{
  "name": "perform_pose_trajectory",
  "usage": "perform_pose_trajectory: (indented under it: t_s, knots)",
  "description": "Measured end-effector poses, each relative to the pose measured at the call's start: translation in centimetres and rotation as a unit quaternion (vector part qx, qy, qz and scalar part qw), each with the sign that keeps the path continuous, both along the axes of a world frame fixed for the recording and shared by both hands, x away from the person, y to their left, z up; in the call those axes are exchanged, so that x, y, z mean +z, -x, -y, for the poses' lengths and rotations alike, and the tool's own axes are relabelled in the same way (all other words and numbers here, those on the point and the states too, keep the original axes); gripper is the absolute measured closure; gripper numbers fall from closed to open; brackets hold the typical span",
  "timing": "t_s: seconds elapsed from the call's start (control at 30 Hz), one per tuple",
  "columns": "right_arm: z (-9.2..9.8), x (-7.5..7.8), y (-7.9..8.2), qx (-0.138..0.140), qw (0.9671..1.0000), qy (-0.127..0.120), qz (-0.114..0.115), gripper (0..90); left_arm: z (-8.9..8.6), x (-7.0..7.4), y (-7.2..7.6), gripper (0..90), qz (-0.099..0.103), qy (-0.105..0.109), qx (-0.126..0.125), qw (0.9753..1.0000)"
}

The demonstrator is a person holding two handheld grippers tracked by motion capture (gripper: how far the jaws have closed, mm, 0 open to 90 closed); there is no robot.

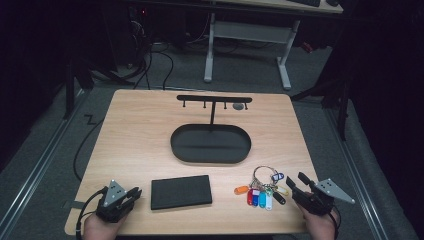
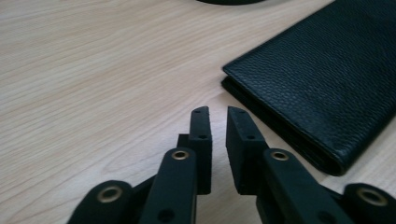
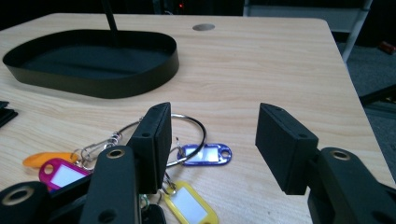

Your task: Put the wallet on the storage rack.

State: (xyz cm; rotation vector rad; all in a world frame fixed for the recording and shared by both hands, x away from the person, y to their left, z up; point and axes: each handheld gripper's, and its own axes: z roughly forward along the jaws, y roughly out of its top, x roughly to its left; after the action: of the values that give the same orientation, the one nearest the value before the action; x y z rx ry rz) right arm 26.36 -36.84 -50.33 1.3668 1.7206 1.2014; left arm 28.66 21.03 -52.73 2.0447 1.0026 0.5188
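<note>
Nothing is held by the wide-parted jaws of the right gripper [image 1: 303, 186], set just right of the key ring with blank coloured tags [image 1: 262, 189], while the left gripper [image 1: 134, 194], almost closed and empty, is seen beside the black leather wallet [image 1: 181, 192].

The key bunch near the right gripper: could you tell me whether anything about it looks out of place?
Nothing looks damaged. The key bunch lies loose on the table, tags fanned out, while the stand's hooks above the tray hang bare.
</note>
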Motion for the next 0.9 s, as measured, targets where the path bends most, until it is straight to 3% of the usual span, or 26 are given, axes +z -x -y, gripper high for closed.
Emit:
perform_pose_trajectory:
  t_s: [0.3, 0.57, 0.73, 0.77, 0.8, 0.9]
  knots:
    - [-0.6, -0.1, -0.5, 0.01, 0.9999, 0.012, -0.005, 46.3, 2.6, -0.3, 0.5, 90.0, -0.002, -0.028, -0.04, 0.9988]
    - [-0.3, -0.1, -0.3, 0.008, 0.9999, 0.009, -0.007, 46.3, 3.5, -0.2, 1.6, 89.8, 0.0, -0.044, -0.068, 0.9967]
    - [-0.3, 0.0, -0.1, 0.007, 0.9999, 0.004, -0.006, 45.9, 4.9, 0.2, 3.2, 88.4, 0.007, -0.052, -0.098, 0.9939]
    - [-0.3, 0.0, -0.2, 0.007, 0.9999, 0.003, -0.007, 45.9, 5.8, 0.2, 3.9, 88.2, 0.007, -0.054, -0.116, 0.9917]
    - [-0.3, 0.0, -0.2, 0.007, 0.9999, 0.003, -0.007, 45.9, 5.8, 0.2, 3.9, 87.8, 0.007, -0.054, -0.116, 0.9917]
    - [-0.2, -0.1, -0.3, 0.007, 0.9999, 0.001, -0.01, 45.2, 6.6, 0.4, 4.7, 83.1, 0.004, -0.052, -0.14, 0.9887]
